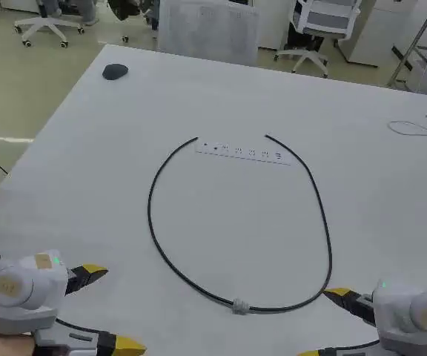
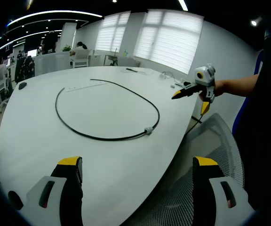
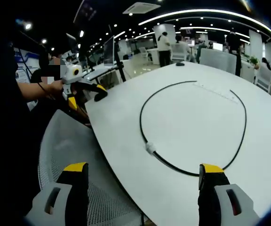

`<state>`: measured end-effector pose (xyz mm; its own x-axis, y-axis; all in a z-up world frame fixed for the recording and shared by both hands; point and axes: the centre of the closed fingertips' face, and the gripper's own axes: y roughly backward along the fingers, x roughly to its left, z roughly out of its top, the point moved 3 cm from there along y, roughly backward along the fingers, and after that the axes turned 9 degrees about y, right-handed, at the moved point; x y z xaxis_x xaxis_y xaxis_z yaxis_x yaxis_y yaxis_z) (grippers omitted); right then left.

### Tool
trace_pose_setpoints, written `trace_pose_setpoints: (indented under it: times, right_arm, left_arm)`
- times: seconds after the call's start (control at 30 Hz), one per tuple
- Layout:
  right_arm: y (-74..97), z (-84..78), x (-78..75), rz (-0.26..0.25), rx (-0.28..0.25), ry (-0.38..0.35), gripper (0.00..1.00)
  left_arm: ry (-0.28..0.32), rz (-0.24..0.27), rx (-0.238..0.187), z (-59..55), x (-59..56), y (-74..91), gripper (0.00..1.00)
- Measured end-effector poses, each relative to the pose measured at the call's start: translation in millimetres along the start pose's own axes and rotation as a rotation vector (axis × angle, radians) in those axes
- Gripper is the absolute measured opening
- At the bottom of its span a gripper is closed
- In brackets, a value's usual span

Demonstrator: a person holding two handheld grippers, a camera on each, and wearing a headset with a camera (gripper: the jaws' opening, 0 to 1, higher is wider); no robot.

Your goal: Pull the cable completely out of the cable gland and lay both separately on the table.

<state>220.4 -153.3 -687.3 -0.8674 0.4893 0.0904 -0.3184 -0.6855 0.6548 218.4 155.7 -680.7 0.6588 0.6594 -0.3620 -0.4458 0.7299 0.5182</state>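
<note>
Jaws of the left tongs (image 1: 117, 308) stand wide apart and hold nothing, low at the near edge of the white table (image 1: 87, 163). Ahead and to their right, a black cable (image 1: 152, 222) lies in an open loop. The small grey cable gland (image 1: 239, 305) sits threaded on its near bend, between both tongs and touching neither. The right tongs (image 1: 325, 322) gape empty just right of the gland.

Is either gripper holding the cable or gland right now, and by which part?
Nothing is held. The left gripper and right gripper are both open, clear of the cable, which lies looped on the table with the cable gland on it.
</note>
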Motion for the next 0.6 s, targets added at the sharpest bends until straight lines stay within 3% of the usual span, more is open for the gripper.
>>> trace_pose_setpoints:
  times: [0.17,0.6]
  right_arm:
    - [0.2,-3.4,3.4,-0.003,0.015,-0.005,0.98]
    - [3.7,-11.2,7.4,-0.008,0.018,-0.034,0.97]
  left_arm:
    - [-0.007,-0.03,0.009,-2.7,-4.6,-2.2,0.97]
    - [-0.014,-0.029,0.01,-1.6,-3.9,-1.7,0.97]
